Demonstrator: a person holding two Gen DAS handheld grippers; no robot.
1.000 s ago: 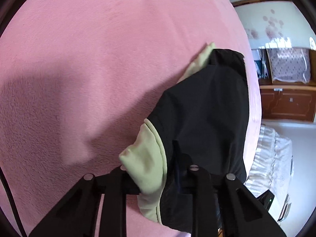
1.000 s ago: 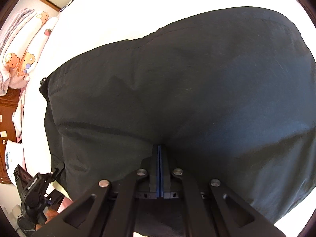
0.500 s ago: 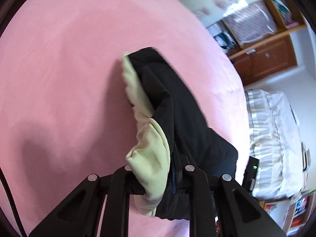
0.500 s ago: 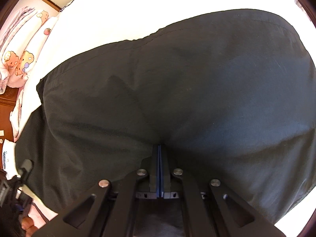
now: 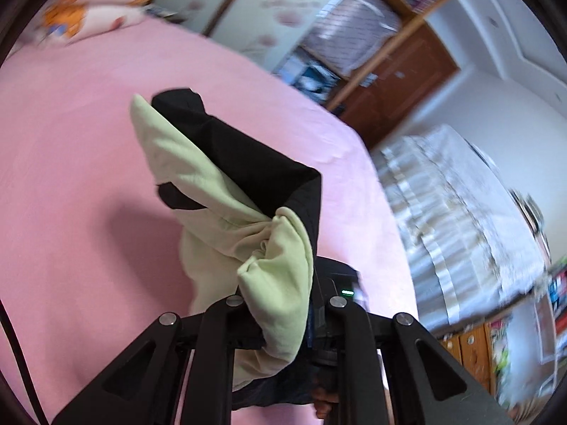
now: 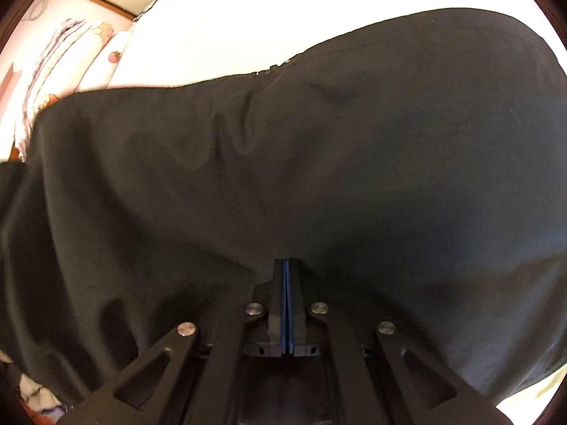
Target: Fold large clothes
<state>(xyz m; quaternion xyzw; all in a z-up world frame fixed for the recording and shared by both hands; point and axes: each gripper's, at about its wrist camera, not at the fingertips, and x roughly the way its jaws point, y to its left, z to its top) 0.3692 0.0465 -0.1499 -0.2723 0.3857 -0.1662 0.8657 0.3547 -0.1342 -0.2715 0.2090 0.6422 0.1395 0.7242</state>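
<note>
A large black garment [image 5: 248, 163] with a pale green lining [image 5: 280, 283] hangs above the pink bed [image 5: 78, 233] in the left wrist view. My left gripper [image 5: 285, 315] is shut on its bunched end, and the cloth hides the fingertips. The same black garment [image 6: 319, 163] fills most of the right wrist view, spread over the bed. There my right gripper [image 6: 286, 265] is shut, its tips pinching the fabric, with creases running out from them.
Printed pillows [image 5: 92, 14] lie at the head of the bed. A wooden cabinet [image 5: 400, 85] and a white frilled cover [image 5: 457, 212] stand past the bed's right edge. A black device with a green light [image 5: 342, 283] shows under the hanging cloth.
My left gripper has risen and rolled, lifting the garment's end off the pink bed. In the right wrist view the black cloth has spread further to the left; that gripper stays shut.
</note>
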